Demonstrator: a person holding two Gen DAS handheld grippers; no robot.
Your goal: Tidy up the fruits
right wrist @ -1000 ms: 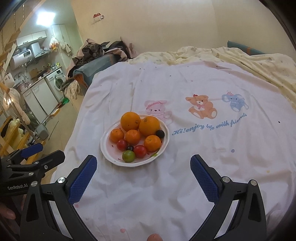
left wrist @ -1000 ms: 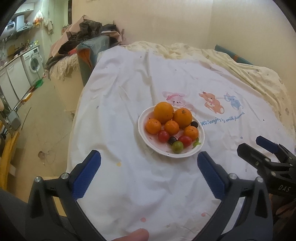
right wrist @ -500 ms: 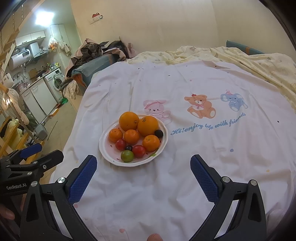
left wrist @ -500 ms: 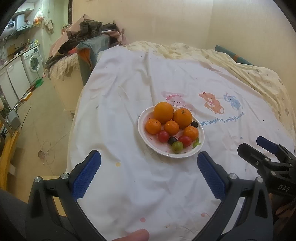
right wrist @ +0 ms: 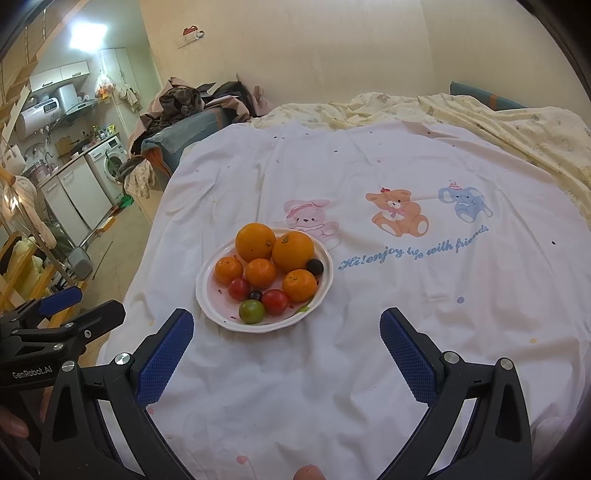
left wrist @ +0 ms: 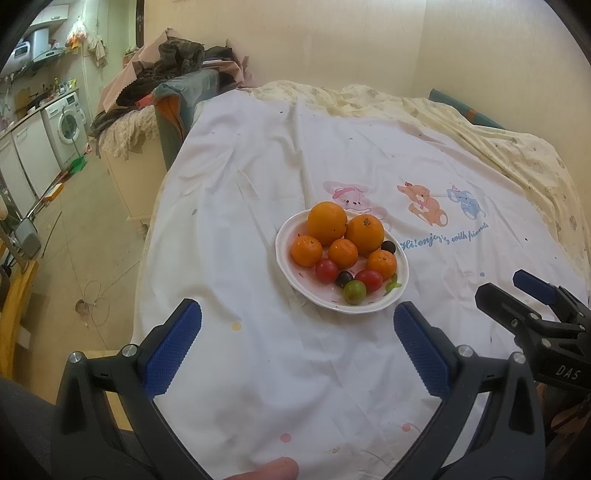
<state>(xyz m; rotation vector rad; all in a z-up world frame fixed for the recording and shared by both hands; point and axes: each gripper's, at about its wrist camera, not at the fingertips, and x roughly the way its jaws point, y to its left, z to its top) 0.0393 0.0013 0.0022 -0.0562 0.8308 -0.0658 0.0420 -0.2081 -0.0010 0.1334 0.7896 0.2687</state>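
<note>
Oranges [left wrist: 327,223], tomatoes [left wrist: 327,270], dark grapes [left wrist: 388,246] heaped on white plate [left wrist: 284,236]

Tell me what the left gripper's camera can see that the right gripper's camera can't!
Only the left wrist view shows the black right gripper from the side, at its right edge.

Only the right wrist view shows the black left gripper at its left edge, a white cylindrical water heater and a bright ceiling light.

Both show the white plate of oranges, red, green and dark small fruits, the white cartoon-animal sheet and a white washing machine.
</note>
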